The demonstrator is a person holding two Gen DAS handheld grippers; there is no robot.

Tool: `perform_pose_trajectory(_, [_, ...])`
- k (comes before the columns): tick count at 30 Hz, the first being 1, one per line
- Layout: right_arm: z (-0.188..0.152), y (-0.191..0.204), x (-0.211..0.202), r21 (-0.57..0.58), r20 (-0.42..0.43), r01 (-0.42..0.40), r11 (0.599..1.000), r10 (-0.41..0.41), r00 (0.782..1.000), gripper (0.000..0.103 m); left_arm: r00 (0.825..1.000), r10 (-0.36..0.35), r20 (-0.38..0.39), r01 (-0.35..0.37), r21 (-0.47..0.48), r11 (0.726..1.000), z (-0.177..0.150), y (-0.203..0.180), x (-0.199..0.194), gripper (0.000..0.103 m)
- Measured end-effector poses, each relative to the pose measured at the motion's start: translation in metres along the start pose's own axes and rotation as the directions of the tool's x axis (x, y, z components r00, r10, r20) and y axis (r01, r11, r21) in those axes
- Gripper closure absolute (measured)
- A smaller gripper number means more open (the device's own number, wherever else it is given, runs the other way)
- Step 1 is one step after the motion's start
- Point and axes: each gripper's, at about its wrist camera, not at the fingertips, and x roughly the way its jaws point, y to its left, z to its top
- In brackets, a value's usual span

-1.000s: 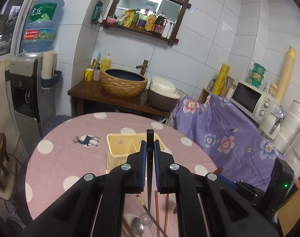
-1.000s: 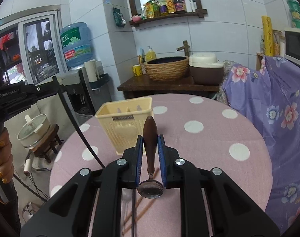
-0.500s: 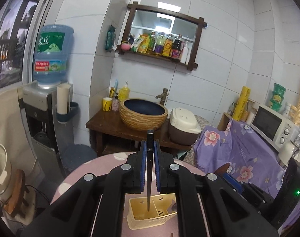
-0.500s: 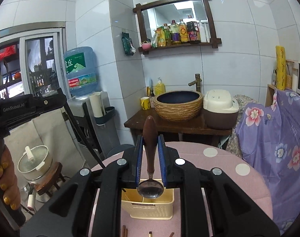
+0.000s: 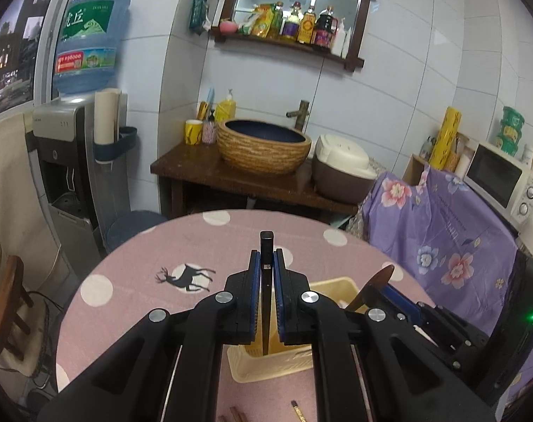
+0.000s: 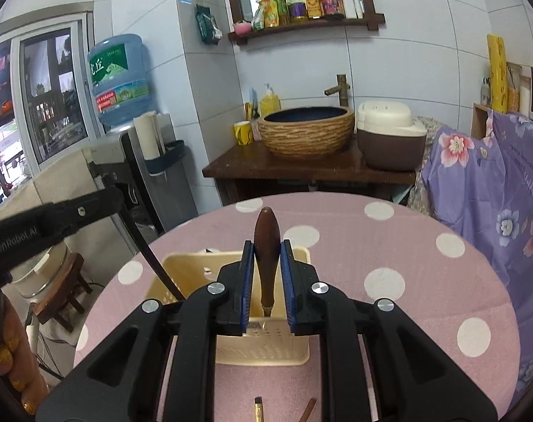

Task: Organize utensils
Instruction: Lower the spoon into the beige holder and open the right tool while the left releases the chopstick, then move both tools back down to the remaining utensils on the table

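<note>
Two claws over yellow caddy [image 6: 266,348] on worktop [image 6: 424,292]: left claw [image 5: 266,295] clenched on dark chopstick [image 5: 266,246], right claw [image 6: 266,281] on spoon [image 6: 266,242], handle up, both upright, likely for dropping into compartments.

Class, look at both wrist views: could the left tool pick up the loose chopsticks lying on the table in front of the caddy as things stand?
Probably not yet. The left tool is shut on a dark chopstick over the yellow caddy, so it must release first; the loose chopsticks themselves lie uncovered.
</note>
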Motion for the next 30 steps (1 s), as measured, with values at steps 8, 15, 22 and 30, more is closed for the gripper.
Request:
perform_pose_trajectory(8, [-0.014,-0.001,0.012,-0.004,-0.027,0.007,1.0,-0.007,1.0,0.087,1.0,0.0,-0.004,0.0,-0.006,1.0,-0.005,0.004,0.005,0.094])
perform_pose_trajectory(15, [-0.015,-0.001,0.002,0.006,-0.005,-0.022,1.0,0.022,1.0,0.074,1.0,-0.02,0.007,0.02,-0.017,1.0,-0.009,0.006,-0.009,0.048])
perform_pose_trajectory(22, [-0.037,-0.004,-0.045,-0.014,0.036,-0.013,1.0,0.014,0.999,0.056,0.999,-0.014,0.042,0.013,0.004,1.0,-0.054,0.018,-0.05,0.022])
perform_pose_trajectory(30, [-0.105,-0.017,-0.066,-0.036,-0.103,-0.005,0.999,0.002,0.995,0.056,0.989,0.025,-0.145,-0.032,-0.049,0.998,-0.139,0.05,-0.045,0.028])
